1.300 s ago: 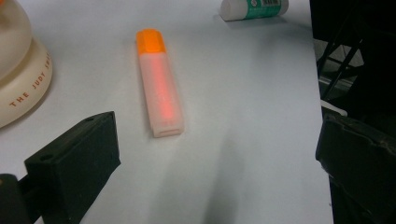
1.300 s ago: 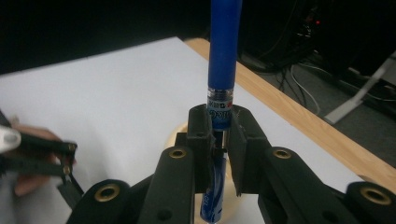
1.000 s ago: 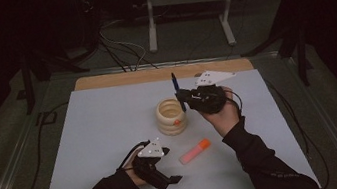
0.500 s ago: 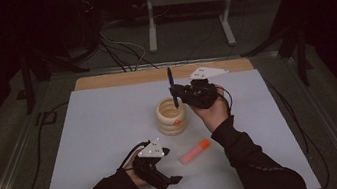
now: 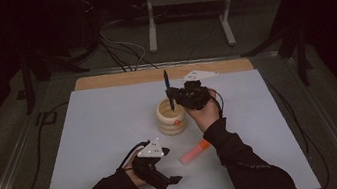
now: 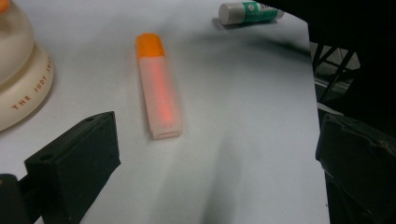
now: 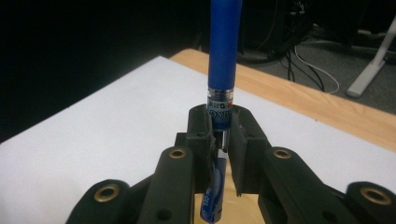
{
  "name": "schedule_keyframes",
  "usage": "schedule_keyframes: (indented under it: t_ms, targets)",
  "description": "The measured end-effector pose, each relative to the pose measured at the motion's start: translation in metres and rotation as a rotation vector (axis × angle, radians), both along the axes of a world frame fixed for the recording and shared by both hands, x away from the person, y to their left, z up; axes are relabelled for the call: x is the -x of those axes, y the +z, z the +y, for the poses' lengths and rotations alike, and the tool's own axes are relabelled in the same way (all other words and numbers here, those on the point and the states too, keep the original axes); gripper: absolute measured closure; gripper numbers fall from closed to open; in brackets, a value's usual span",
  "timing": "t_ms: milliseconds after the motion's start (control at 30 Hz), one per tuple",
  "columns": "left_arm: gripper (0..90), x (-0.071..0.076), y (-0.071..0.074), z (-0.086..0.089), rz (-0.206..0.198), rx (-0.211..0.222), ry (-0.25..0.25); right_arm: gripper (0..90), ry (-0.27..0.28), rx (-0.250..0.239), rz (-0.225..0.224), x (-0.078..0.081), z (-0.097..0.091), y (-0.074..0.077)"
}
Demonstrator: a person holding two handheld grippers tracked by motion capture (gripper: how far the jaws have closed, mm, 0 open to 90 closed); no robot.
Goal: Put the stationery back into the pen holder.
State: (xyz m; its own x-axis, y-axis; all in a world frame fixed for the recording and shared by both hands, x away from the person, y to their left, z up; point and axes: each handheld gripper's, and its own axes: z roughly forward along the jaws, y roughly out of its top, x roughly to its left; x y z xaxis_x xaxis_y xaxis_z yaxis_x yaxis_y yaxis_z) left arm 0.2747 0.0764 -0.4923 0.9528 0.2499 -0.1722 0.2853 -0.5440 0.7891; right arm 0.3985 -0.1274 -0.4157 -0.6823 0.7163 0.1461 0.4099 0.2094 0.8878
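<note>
While held: one blue pen (image 5: pixel 167 85) | one holder (image 5: pixel 170 117) | one highlighter (image 5: pixel 194 153)

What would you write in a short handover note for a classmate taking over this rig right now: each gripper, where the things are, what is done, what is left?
Right gripper: shut on the blue pen, held upright above the cream holder.
Left gripper: open, holding nothing, low over the white mat, jaws toward the orange highlighter.
Green-labelled tube: lying on the mat beyond the highlighter.
Done: pen picked up and brought over the holder.
Left: probably lower the pen in and release; the highlighter may follow.
</note>
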Motion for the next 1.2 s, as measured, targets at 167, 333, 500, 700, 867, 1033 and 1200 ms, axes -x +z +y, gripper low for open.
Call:
schedule_keyframes:
  t_ms: [167,333,500,700,867,1033,1200]
  targets:
    - [0.2,0.000,0.001,0.000,0.002,0.010,0.001,79.5,-0.014,0.016,0.026,-0.002,0.003,-0.006]
    - [0.2,0.000,0.002,0.000,0.012,0.016,-0.005,79.5,-0.010,0.035,0.046,-0.004,0.009,-0.013]
    - [0.2,0.001,0.002,0.000,0.006,0.020,-0.006,79.6,-0.006,0.075,0.063,-0.005,0.015,-0.020]
    - [0.2,0.001,0.003,0.000,0.002,0.021,-0.003,79.5,-0.015,0.125,0.101,-0.007,0.020,-0.029]
    - [0.2,0.000,0.004,0.000,0.015,0.025,0.010,73.5,-0.020,0.137,0.112,-0.006,0.021,-0.030]
    - [0.2,-0.002,0.007,0.002,0.033,0.039,0.048,52.4,-0.027,0.100,0.102,-0.003,0.016,-0.022]
    - [0.2,-0.002,0.008,0.001,0.024,0.045,0.055,28.8,-0.010,0.047,0.103,0.003,0.008,-0.007]
